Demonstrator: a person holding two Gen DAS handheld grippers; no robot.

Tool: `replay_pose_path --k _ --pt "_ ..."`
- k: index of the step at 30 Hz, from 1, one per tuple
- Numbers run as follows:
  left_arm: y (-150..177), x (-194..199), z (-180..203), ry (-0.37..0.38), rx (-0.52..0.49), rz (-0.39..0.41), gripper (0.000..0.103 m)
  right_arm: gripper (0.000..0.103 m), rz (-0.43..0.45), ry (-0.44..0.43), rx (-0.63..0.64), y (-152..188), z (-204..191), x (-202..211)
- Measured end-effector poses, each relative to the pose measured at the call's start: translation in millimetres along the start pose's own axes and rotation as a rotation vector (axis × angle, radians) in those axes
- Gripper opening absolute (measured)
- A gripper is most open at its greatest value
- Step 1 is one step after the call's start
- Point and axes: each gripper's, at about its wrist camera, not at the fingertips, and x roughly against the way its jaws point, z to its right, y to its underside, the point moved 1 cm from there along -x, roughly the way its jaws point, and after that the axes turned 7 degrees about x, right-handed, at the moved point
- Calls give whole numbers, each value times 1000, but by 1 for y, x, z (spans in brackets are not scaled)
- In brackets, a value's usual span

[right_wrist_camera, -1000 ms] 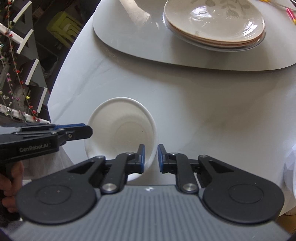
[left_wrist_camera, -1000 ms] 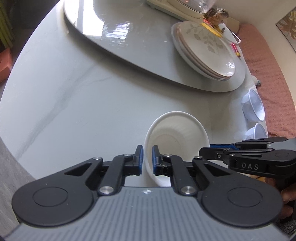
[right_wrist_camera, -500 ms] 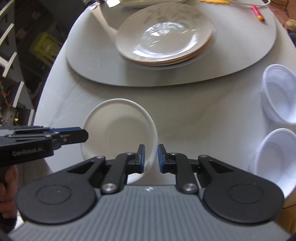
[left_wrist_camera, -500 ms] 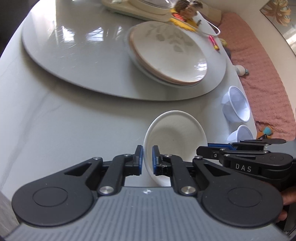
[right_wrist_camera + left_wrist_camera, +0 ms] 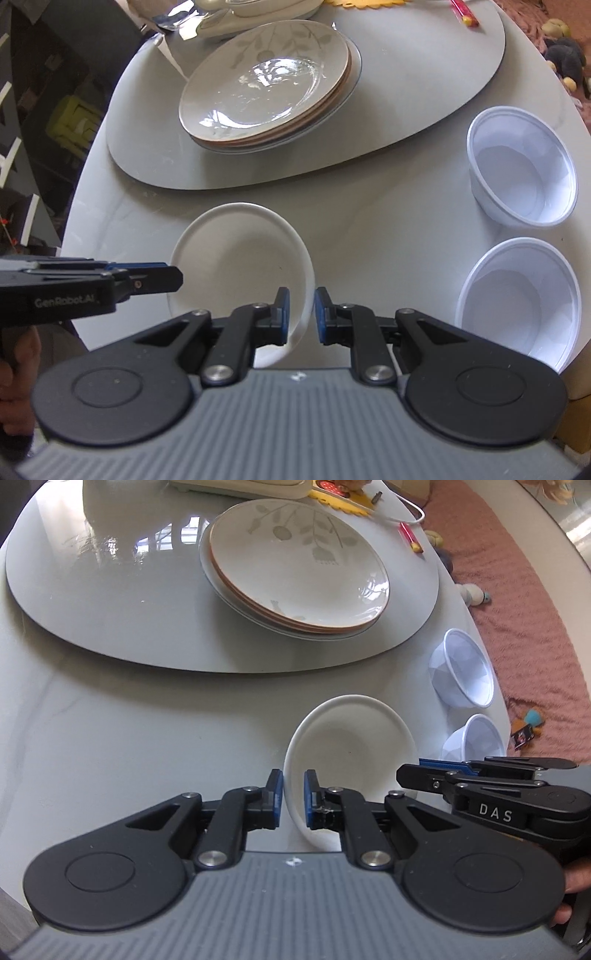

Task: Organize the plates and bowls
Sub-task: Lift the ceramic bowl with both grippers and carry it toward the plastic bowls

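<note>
Change since a second ago: both hand-held grippers have carried the white plate across the counter toward the plate stack; the stack and two plastic bowls now sit far larger in both views.

Left wrist view, grip: left hand-held gripper (image 5: 293, 799) is clenched on the near-left rim of the white plate (image 5: 351, 746), blue pads either side of the rim.
Left wrist view, partner: right hand-held gripper (image 5: 408, 773) comes in from the right and meets the plate's opposite rim.
Left wrist view, plate: held between both tools above the counter (image 5: 129, 731), short of the grey turntable (image 5: 110, 620).
Left wrist view, target: stack of leaf-patterned plates (image 5: 299, 565) rests on the turntable, ahead of the carried plate.

Right wrist view, grip: right hand-held gripper (image 5: 300, 315) is clamped on the plate's right rim, with white plate (image 5: 240, 258) reaching left from its pads.
Right wrist view, partner: left hand-held gripper (image 5: 173, 277) reaches the left rim.
Right wrist view, neighbours: two clear plastic bowls (image 5: 521, 166) (image 5: 517, 295) stand to the right, apart from the plate.
Right wrist view, target: plate stack (image 5: 266, 81) lies ahead and slightly left.

Doing it well: probably the plate goes on the stack; keep both hands level with each other so the rim does not twist out, clear the turntable edge, centre over the stack, lower until it seats, then release both sides together.
</note>
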Motion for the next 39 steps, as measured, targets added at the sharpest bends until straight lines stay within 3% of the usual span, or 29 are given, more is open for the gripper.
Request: replay_pose_path --k 8,17,29,39 --pt "-3 -6 -10 14 28 -44 12 18 -7 0 -14 2 1 -5" --pt "-10 2 -4 11 6 -12 12 17 -3 36 1 -3 -5 -6" --pt "-25 75 17 52 -52 118 13 19 170 60 4 -17 -15 59" --pt "-15 137 56 103 -196 214 13 19 328 100 8 -23 -36 126"
